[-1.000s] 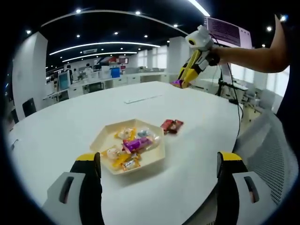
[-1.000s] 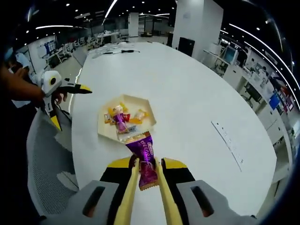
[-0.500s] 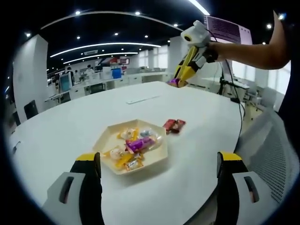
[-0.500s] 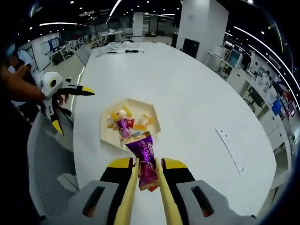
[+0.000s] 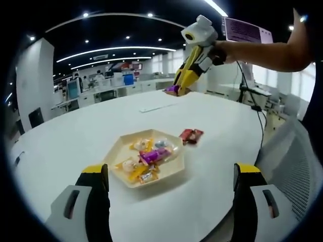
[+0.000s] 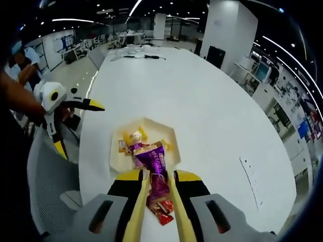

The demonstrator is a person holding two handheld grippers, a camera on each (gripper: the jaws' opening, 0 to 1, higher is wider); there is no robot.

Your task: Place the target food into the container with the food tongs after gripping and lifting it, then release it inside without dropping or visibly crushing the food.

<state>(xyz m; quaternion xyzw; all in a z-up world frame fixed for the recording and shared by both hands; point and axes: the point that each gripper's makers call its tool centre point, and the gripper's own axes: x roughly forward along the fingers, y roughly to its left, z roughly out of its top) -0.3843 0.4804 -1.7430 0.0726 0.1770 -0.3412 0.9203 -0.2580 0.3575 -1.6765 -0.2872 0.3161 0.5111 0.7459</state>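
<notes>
A cream hexagonal tray (image 5: 177, 170) on the white table holds several wrapped sweets. My left gripper (image 5: 171, 170) stands open on the near side of it, with nothing between its jaws. High above the table's far side, a hand holds my right gripper (image 5: 175, 89), its yellow tongs shut on a purple snack packet (image 5: 171, 89). In the right gripper view the tongs of the right gripper (image 6: 157, 176) pinch the purple packet (image 6: 153, 162), which hangs over the near edge of the tray (image 6: 117, 151). The left gripper (image 6: 81, 130) shows open at the left.
A red wrapped snack (image 5: 191, 134) lies on the table just right of the tray, seen below the tongs as the red snack (image 6: 162, 210). A mesh office chair (image 5: 290, 161) stands at the table's edge. A long white strip (image 5: 154, 106) lies farther across the table.
The right gripper has carried the purple packet across, from beside the tray to over its near edge. The red snack now shows under the tongs. The left gripper stays open.
</notes>
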